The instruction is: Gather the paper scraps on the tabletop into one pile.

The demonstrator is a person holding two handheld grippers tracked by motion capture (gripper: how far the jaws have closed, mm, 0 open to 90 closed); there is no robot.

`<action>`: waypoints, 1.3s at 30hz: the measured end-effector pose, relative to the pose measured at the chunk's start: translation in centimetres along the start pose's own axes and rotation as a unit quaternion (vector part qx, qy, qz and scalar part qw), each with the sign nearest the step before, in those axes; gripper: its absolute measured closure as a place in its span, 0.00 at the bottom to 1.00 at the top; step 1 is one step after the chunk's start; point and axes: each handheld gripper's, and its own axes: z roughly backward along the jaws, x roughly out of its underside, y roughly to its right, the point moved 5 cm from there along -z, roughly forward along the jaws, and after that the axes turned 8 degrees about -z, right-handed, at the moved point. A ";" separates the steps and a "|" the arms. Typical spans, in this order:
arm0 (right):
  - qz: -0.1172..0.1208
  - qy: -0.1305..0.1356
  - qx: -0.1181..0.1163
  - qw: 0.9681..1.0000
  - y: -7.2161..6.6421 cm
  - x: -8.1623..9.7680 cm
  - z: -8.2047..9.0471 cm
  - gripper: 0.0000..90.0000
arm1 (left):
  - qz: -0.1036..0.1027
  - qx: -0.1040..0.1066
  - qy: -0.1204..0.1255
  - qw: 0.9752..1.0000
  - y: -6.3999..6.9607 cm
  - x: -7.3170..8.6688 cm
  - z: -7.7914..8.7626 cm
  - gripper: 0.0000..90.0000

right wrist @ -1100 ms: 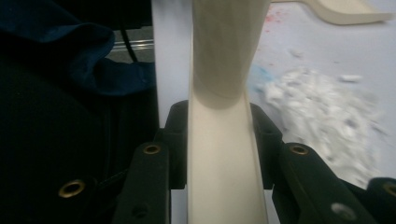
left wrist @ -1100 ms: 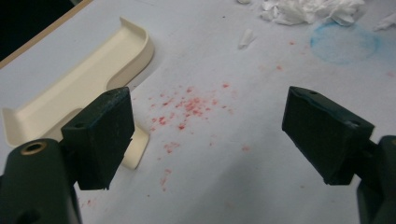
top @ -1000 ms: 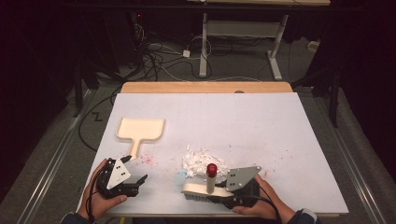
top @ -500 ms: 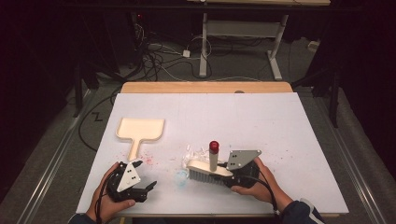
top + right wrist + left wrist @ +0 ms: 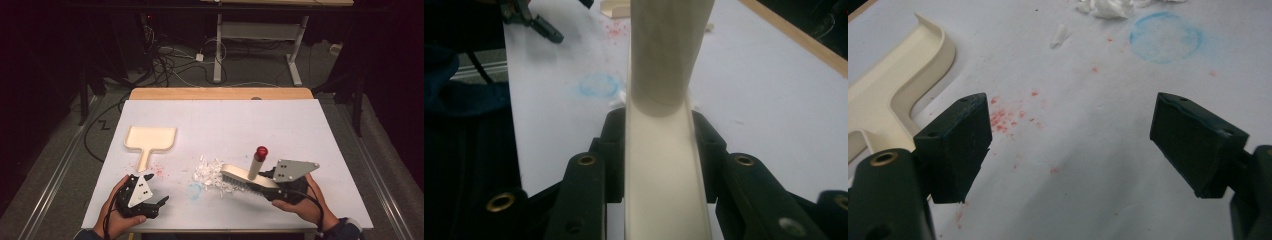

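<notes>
My brush [image 5: 244, 179] has slid up and left since a second ago, right into the paper scraps [image 5: 210, 172] at lower centre. Right gripper [image 5: 272, 187] is clamped on its stiff, light back; long axis runs left-right, handle sticking up. Left gripper [image 5: 156, 204] gapes empty, below the dustpan [image 5: 149, 140].

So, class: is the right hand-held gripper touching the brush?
Touching. The right gripper view shows the right hand-held gripper with both jaws pressed against the sides of the cream brush.
</notes>
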 end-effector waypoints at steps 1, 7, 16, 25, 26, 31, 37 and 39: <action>-0.002 -0.005 0.002 1.000 0.0 0.3 0.6 0.76 | 0.000 -0.001 0.000 1.000 0.0 0.0 0.0 0.18; -0.028 -0.018 0.031 0.999 0.5 2.6 3.5 0.76 | -0.002 0.004 -0.005 1.000 0.1 0.0 -0.2 0.18; -0.033 -0.053 0.001 0.998 -0.9 5.4 3.5 0.76 | -0.006 0.007 -0.008 1.000 0.2 -0.1 -0.4 0.18; -0.019 -0.063 0.000 0.998 -1.0 5.0 0.9 0.76 | -0.013 0.006 -0.011 1.000 0.2 -0.1 -0.5 0.18; -0.014 -0.062 0.004 0.998 -1.0 4.8 0.5 0.76 | -0.014 0.006 -0.012 1.000 0.3 -0.2 -0.6 0.18; -0.006 -0.059 0.017 0.998 -0.6 3.5 -1.7 0.76 | -0.016 0.009 -0.013 1.000 0.4 -0.2 -0.7 0.18; -0.018 -0.025 0.027 0.999 0.3 1.9 -2.2 0.76 | -0.015 0.011 -0.014 1.000 0.3 -0.1 -0.8 0.18; -0.029 -0.009 0.022 0.999 0.5 1.5 -1.9 0.76 | -0.014 0.011 -0.012 1.000 0.3 -0.1 -0.7 0.18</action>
